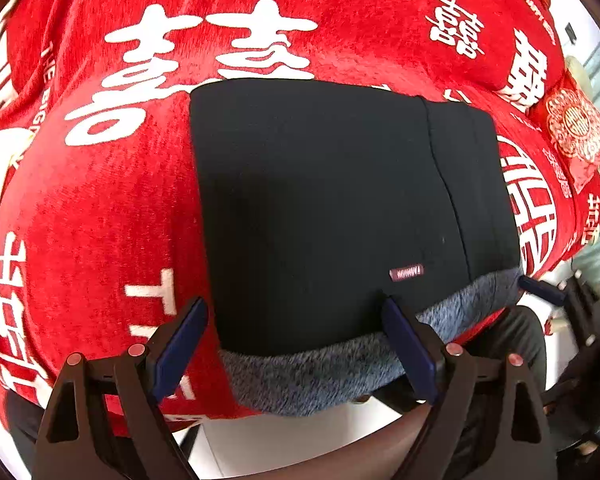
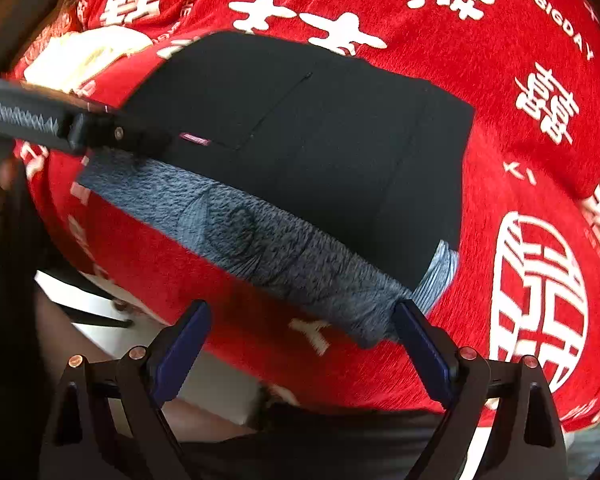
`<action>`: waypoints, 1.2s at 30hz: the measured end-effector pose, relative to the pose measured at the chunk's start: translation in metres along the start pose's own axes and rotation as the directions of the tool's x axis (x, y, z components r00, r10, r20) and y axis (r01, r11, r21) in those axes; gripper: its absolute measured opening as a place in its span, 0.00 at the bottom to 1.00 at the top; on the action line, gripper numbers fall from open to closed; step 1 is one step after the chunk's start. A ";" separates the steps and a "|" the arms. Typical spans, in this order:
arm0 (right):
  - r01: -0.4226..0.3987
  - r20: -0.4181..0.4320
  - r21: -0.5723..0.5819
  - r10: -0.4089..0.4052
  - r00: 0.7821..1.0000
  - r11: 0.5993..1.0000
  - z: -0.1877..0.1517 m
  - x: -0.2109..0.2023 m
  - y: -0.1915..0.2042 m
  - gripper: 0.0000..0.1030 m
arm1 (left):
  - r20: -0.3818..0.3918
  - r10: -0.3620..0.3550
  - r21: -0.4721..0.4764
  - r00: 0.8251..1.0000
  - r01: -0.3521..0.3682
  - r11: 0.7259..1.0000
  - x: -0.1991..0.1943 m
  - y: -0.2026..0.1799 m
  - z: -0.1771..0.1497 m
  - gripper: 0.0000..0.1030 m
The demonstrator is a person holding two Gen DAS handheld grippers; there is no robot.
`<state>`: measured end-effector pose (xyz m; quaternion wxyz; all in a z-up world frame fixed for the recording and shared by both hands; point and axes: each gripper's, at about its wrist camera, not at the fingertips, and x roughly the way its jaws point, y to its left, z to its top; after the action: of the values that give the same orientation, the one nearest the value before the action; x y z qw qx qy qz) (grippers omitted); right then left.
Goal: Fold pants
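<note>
The black pants (image 1: 320,208) lie folded into a compact rectangle on a red blanket, with a strip of grey fleece lining (image 1: 324,376) showing along the near edge and a small pink label (image 1: 407,272). My left gripper (image 1: 296,320) is open, its fingers straddling the near edge of the pants without holding them. In the right wrist view the pants (image 2: 320,140) and the lining (image 2: 268,240) lie ahead. My right gripper (image 2: 304,320) is open and empty at the right near corner. The left gripper's body (image 2: 60,120) reaches in from the left.
The red blanket (image 1: 100,200) with white characters covers the bed. A red embroidered cushion (image 1: 576,128) lies at the right. The bed's near edge and white floor (image 1: 280,440) are just below the grippers. A pale object (image 2: 84,56) lies at the far left.
</note>
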<state>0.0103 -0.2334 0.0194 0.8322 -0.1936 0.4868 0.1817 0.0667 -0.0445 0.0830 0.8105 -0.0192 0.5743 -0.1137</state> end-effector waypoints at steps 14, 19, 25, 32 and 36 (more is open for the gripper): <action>-0.085 0.086 0.103 0.077 0.993 0.991 0.027 -0.013 -0.016 0.94 | 0.026 0.006 0.009 1.000 -0.006 1.000 -0.015 0.015 -0.009 0.89; -0.055 0.148 0.119 0.037 0.988 0.991 0.030 -0.029 -0.024 0.94 | 0.005 0.014 0.005 1.000 -0.014 1.000 0.000 0.005 0.007 0.89; 0.018 -0.001 0.190 -0.018 1.000 0.982 0.035 0.022 -0.029 1.00 | -0.011 -0.003 -0.043 1.000 0.002 0.999 0.022 0.006 0.015 1.00; -0.014 0.061 0.201 0.002 0.998 0.980 0.026 0.006 -0.045 1.00 | -0.010 -0.018 -0.041 1.000 0.017 0.999 0.022 0.008 0.017 1.00; -0.072 0.084 0.302 0.049 0.995 0.950 0.023 0.007 -0.084 1.00 | -0.010 -0.047 -0.062 0.999 0.046 0.997 0.026 0.011 0.020 1.00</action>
<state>0.0722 -0.2928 0.0356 0.8638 -0.0407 0.4831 0.1371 0.0958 -0.0414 0.0639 0.8033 -0.0567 0.5816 -0.1148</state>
